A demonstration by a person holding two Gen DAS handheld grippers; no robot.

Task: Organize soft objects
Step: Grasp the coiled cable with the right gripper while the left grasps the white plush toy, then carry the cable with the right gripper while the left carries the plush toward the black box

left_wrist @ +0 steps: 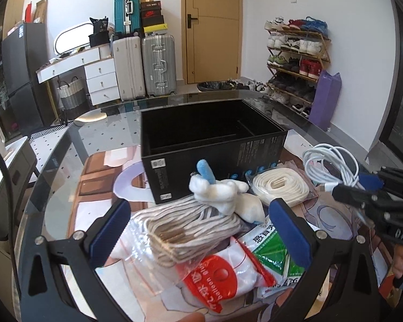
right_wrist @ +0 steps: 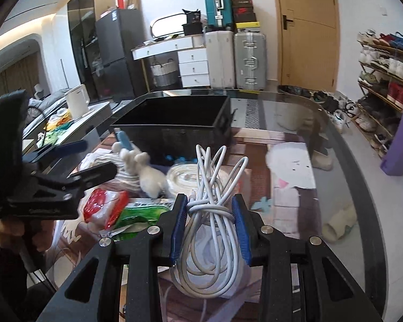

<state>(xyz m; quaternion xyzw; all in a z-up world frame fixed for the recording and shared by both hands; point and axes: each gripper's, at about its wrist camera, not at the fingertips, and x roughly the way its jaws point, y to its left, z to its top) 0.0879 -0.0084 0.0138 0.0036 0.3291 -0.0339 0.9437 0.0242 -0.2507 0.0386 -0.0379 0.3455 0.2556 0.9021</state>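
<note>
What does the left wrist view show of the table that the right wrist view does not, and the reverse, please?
Only the left wrist view shows the bundle of beige cord between the open left gripper fingers, and the divider inside the black box. Only the right wrist view shows the right gripper shut on the white cable, with the knot between its pads. Both show the black box, white plush toy, coiled cream band and red balloon packet.

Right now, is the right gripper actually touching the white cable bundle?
Touching. In the right wrist view, the right gripper has both blue pads pressed against the white cable bundle at its knotted waist, no gap on either side.
</note>
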